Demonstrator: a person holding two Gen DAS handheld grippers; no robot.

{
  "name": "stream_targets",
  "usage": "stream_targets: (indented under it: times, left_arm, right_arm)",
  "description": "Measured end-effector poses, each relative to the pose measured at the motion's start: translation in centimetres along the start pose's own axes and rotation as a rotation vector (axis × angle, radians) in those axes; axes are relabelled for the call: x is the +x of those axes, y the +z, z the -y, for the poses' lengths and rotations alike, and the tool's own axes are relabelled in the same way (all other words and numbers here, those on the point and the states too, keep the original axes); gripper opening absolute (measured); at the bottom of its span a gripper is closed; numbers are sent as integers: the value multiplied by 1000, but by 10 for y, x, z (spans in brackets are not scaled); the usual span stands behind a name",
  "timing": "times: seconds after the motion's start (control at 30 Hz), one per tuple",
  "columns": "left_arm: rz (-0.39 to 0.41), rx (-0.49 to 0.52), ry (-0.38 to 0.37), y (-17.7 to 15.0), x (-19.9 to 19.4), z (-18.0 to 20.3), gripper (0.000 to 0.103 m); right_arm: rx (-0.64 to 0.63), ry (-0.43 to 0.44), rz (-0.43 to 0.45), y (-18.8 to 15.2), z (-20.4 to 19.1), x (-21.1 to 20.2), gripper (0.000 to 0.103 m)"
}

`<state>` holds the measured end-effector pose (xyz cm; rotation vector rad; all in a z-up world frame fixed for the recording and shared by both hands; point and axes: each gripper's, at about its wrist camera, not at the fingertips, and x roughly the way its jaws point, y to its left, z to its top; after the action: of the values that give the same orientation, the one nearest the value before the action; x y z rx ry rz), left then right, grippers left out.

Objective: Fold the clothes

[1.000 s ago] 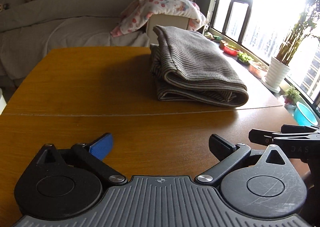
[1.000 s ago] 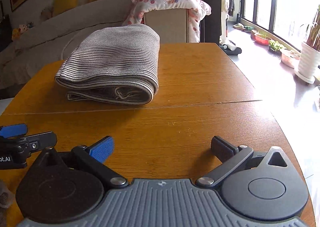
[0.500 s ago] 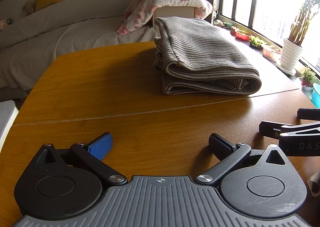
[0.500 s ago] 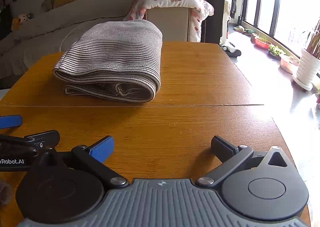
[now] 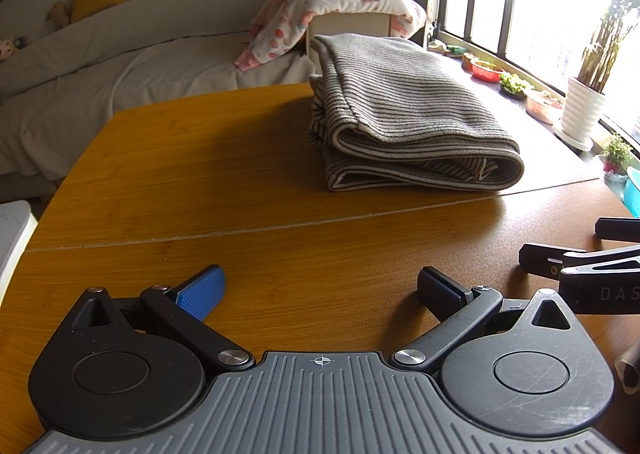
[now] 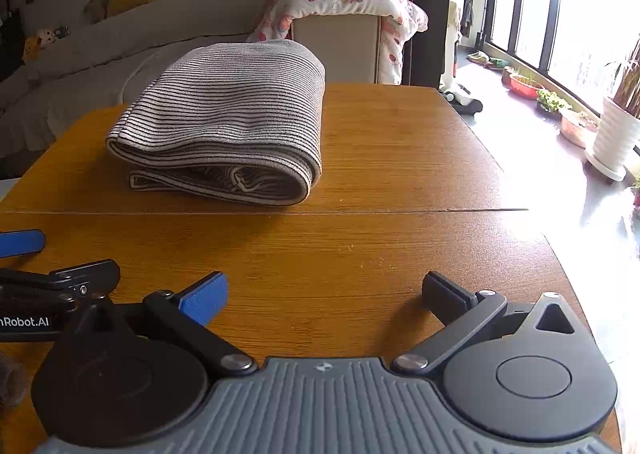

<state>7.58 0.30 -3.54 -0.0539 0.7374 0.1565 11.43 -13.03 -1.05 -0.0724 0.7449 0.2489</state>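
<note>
Just one folded garment (image 5: 404, 122), two spread grippers

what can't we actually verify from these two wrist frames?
- Striped garment: type and inner folds are hidden by its outer layer in both views.
- Right gripper: cut off by the left wrist view's right edge.
- Left gripper: cut off by the right wrist view's left edge.
- Window scene: blown out by glare.
- Table far edge behind the garment is hidden.
</note>
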Motion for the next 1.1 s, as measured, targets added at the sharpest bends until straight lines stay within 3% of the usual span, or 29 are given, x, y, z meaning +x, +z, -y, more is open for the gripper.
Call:
stream_targets:
  times: [1.1]
  left_arm:
    - [2,-1,1,0,1,0,103]
  right_arm:
    - [-11,10,-5,3,0,0,103]
